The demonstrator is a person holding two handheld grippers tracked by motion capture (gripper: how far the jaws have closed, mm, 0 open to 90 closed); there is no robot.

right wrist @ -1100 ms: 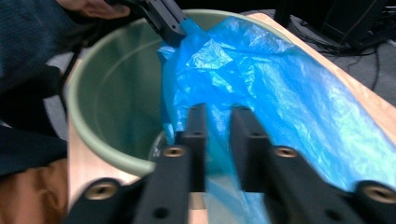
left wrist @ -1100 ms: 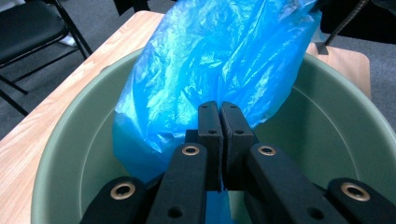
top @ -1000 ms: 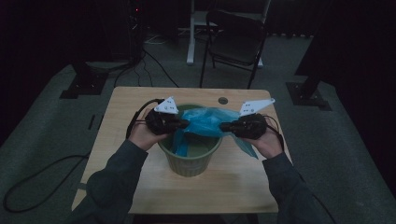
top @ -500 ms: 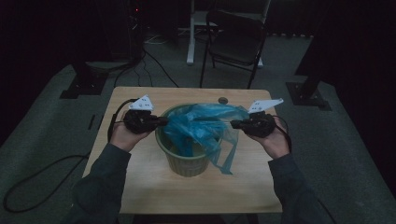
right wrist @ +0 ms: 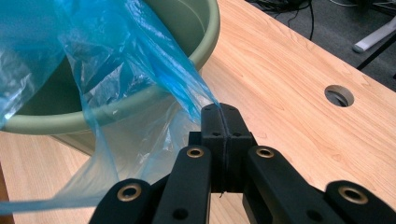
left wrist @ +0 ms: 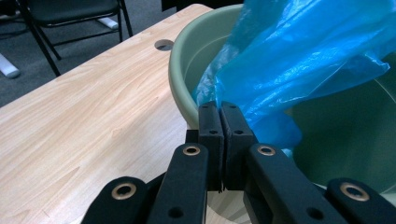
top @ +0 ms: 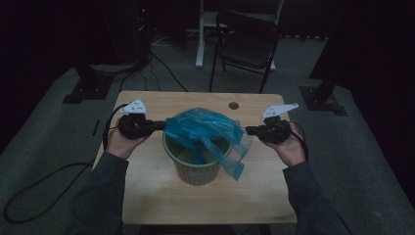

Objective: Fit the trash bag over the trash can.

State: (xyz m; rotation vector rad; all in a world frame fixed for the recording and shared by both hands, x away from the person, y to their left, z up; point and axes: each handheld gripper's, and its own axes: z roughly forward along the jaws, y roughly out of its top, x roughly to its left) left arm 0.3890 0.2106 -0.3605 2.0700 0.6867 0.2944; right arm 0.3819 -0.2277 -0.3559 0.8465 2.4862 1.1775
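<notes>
**Blue bag stretched over the green bin**

The blue bag hangs between your two grippers, right above the green bin on the wooden table. The bin sits in the middle, below and between both tools, about as near to one hand as to the other.

The bag's long way runs side to side, from one gripper across to the other. One loose flap hangs down the outside of the bin, on your right gripper's side.

Your left gripper is pinched tight on the bag's edge, just past the bin's rim on your left. Your right gripper is pinched tight on the other edge, out past the rim on your right.

I think the next move is to bring both edges down around the rim. The mouth has to stay wider than the bin, so keep your hands apart and level.
</notes>
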